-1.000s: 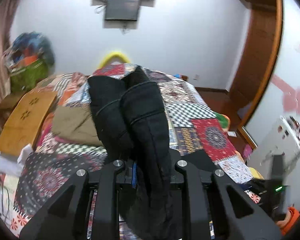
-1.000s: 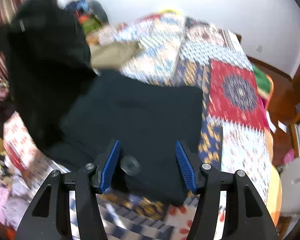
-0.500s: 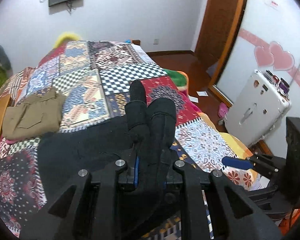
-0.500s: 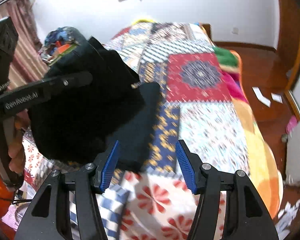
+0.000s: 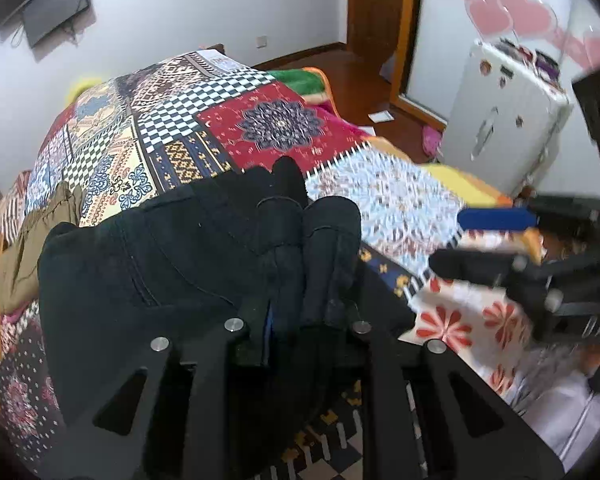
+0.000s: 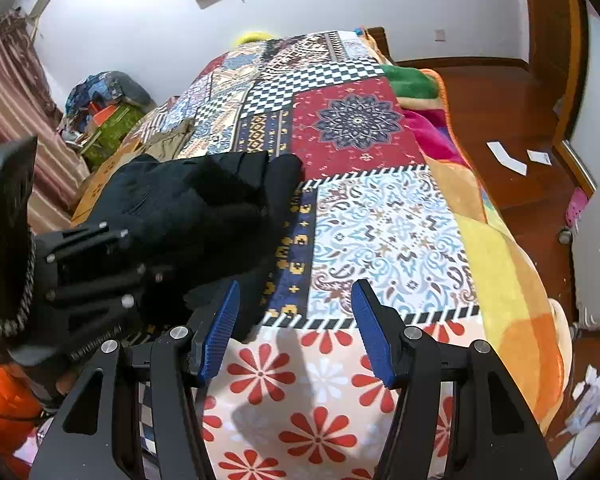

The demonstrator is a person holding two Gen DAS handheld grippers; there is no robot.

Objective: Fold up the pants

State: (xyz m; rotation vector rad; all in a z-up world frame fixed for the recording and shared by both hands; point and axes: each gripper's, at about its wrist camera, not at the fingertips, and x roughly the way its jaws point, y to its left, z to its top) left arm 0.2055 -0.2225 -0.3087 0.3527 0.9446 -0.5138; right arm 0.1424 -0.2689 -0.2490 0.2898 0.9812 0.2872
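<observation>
- The black pants lie on the near part of the bed, most of the cloth spread flat over the patchwork quilt, with one end bunched up and lifted off it.
- That bunched end is pinched in the left gripper; its jaws stand narrow with the thick wad of fabric between them, and they have just eased slightly wider without letting the cloth go. I judge the hold is there to carry this end over the flat part and make a fold.
- The gripper tilts down toward the bed, so the carried layer can be laid rather than dropped.
- The right gripper hangs beside the pants over the flowered patch of quilt, its blue pads parted and nothing between them. It looks free, probably to press or straighten the fold.
- A tan garment lies beyond the pants, apart from the work.
- A white suitcase stands on the floor past the bed's edge.
</observation>
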